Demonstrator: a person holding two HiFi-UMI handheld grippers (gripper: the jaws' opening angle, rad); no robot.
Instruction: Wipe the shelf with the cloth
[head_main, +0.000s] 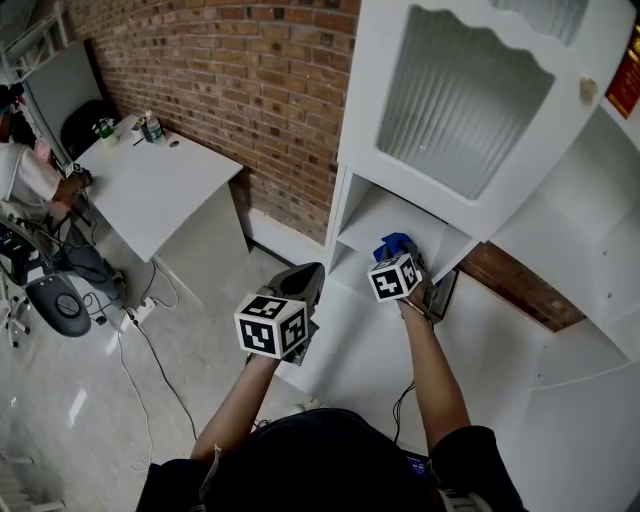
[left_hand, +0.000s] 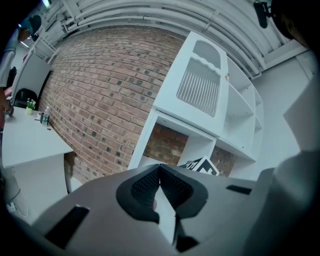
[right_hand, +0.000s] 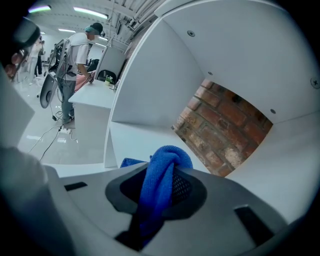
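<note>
Blue cloth (right_hand: 161, 175): bunched and clamped between the jaws of the right gripper (right_hand: 162, 189), one fold standing up past the tips. We place both at the mouth of the lower open shelf (right_hand: 145, 142) in the white cabinet (head_main: 372, 60) (contact between cloth and board cannot be read). The shelf board ahead is bare and runs back to the brick wall (right_hand: 220, 125), with a panel close on each side and one overhead. Left gripper (left_hand: 160, 191): jaws pressed together with nothing between them, outside the cabinet, left of the right gripper and apart from it. Open floor (head_main: 60, 400) lies leftward. A white surface (head_main: 160, 190) stands well apart.
</note>
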